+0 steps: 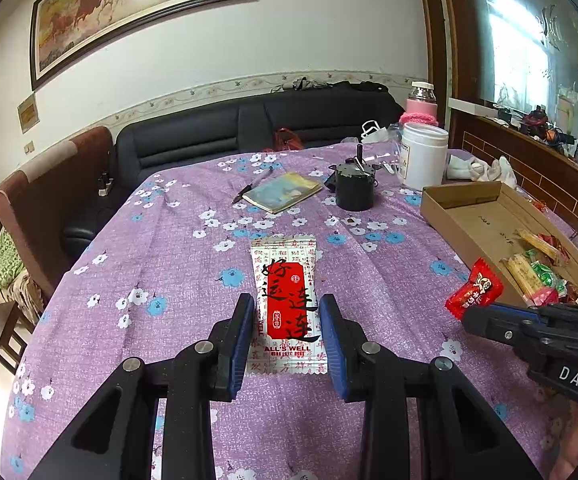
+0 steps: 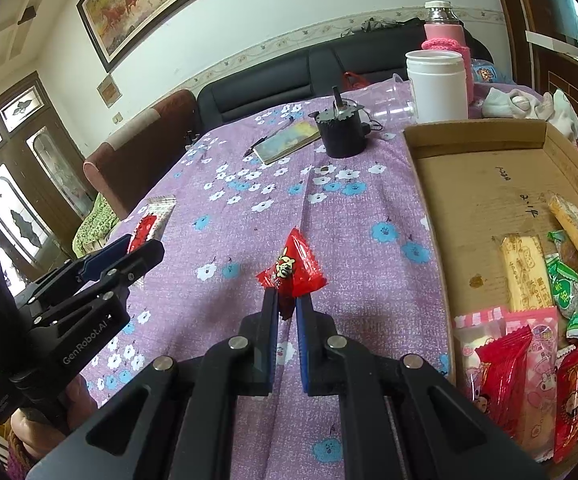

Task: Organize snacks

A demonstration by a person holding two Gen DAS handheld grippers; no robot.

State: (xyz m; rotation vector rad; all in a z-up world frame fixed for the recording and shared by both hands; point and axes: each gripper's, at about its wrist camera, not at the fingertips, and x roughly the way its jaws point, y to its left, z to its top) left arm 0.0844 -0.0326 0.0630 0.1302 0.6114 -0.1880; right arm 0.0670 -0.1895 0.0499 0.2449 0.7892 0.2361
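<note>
Your left hand-held gripper [image 1: 287,334] sits low over the worktop [image 1: 177,264], which is covered in a purple cloth with blue and white flowers. Its blue pads stand on either side of a flat white-and-red snack packet printed with black characters [image 1: 285,300], touching its long edges; whether they squeeze it or only frame it, you cannot tell from here. The packet lies flat on the cloth.

Your right hand-held gripper [image 2: 287,308] is clamped on the crimped end of a small red candy wrapper with a cartoon figure [image 2: 293,270], which hangs clear of the cloth, just left of the shallow brown cardboard tray [image 2: 473,136]. Wrapped snacks in red, pink, green and yellow [image 2: 529,320] crowd the near end of the tray. Beyond stand a white plastic jar [image 2: 437,86], a black round motor-like can [image 2: 341,132] and a worn notebook with a pen [image 2: 285,142].
</note>
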